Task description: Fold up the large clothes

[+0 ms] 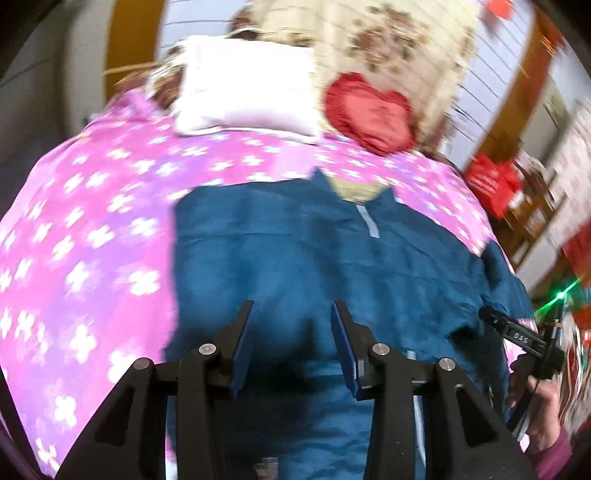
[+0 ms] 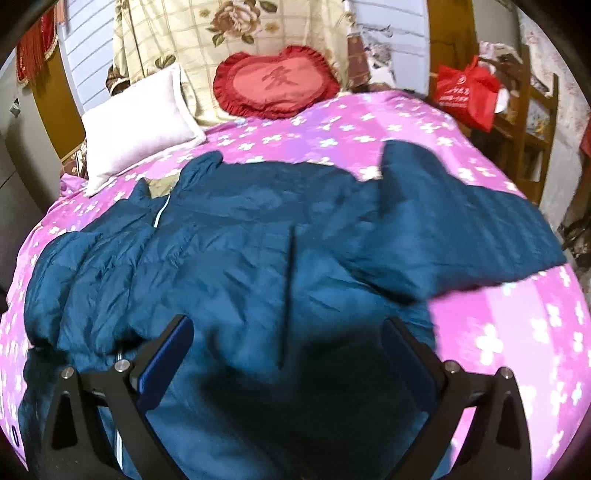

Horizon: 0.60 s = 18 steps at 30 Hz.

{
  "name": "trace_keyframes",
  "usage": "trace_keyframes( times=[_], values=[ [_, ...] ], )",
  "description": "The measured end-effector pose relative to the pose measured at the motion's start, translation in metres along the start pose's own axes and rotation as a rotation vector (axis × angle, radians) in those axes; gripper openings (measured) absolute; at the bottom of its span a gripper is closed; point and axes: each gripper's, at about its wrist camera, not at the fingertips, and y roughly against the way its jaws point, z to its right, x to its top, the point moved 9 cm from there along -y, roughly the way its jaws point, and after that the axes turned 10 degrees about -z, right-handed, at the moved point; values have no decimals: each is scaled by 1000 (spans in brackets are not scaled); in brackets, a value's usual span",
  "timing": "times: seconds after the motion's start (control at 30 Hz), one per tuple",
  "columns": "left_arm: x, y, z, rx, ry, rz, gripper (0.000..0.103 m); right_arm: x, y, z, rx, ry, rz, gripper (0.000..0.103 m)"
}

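While both claws hang above a bed, neither has hold of anything. The left gripper [image 1: 295, 314] stands partly open, its two blue-padded fingers [image 1: 242, 347] apart with only air between them, poised over the near middle of a blue jacket [image 1: 295, 240]. The right gripper [image 2: 288, 332] stands wider open, its fingers [image 2: 168, 354] spread well apart and empty, also above the jacket's near part; its shadow falls dark on the cloth just below.

At the right edge of the left wrist view, a hand [image 1: 535, 417] in a purplish sleeve grips the handle of the other gripper beside the jacket's right side.

A red bag [image 2: 467, 92] sits on a wooden chair [image 2: 524, 122] to the far right of the bed; what it holds cannot be told.

The jacket is a large, teal-blue, quilted garment lying front-up on a pink bedspread [image 2: 498, 332] printed with white flowers. Its collar points to the far side, showing a pale lining and a light zip line down the front. In the right wrist view the left part is bunched and wrinkled, while one sleeve [image 2: 461, 229] stretches out flat toward the right. Beyond it lie a white pillow [image 2: 136, 125] at far left and a red heart-shaped cushion [image 2: 277, 85], against a cream floral cloth [image 2: 236, 33].
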Motion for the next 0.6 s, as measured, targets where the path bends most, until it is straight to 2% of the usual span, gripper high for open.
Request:
trace_keyframes(
  times=[0.1, 0.13, 0.17, 0.2, 0.27, 0.3, 0.33, 0.47, 0.6],
  values=[
    [1, 5, -31, 38, 49, 14, 22, 8, -34, -6, 17, -20, -62, 101],
    [2, 7, -37, 46, 57, 17, 22, 10, -44, -11, 72, -26, -79, 96],
    [2, 9, -43, 52, 64, 20, 22, 11, -49, -17, 152, -33, -89, 77],
    [4, 11, -50, 61, 71, 26, 22, 11, -52, -21, 192, -37, -96, 52],
    [6, 14, -59, 74, 79, 37, 22, 18, -49, -24, 175, -11, -75, 38],
    [7, 14, -64, 80, 87, 42, 22, 25, -42, -26, 128, 29, -32, 26],
    [9, 13, -68, 80, 97, 44, 22, 31, -35, -27, 97, 55, -4, 21],
    [8, 2, -71, 87, 99, 33, 22, 58, -4, -16, 1, 86, 125, 18],
    [4, -17, -62, 107, 70, 11, 22, 69, -4, -2, -65, 87, 139, 18]
  ],
)
